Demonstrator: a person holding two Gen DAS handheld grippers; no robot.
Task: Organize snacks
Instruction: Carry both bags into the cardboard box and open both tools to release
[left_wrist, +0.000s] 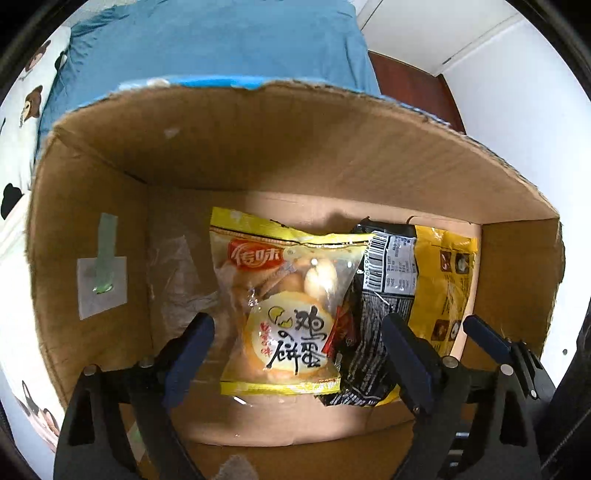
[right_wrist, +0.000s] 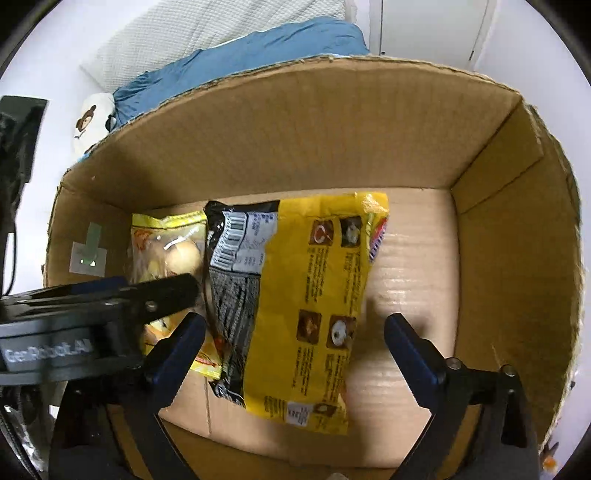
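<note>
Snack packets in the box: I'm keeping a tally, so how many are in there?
2, though more may be hidden beneath. The egg biscuit packet lies toward the left of the cardboard box. The yellow and black packet lies beside it on the right, overlapping its edge.

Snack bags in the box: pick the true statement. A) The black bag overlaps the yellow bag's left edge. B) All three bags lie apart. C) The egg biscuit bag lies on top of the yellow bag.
A: the black bag overlaps the left edge of the yellow bag, with the egg biscuit bag left of both.
</note>
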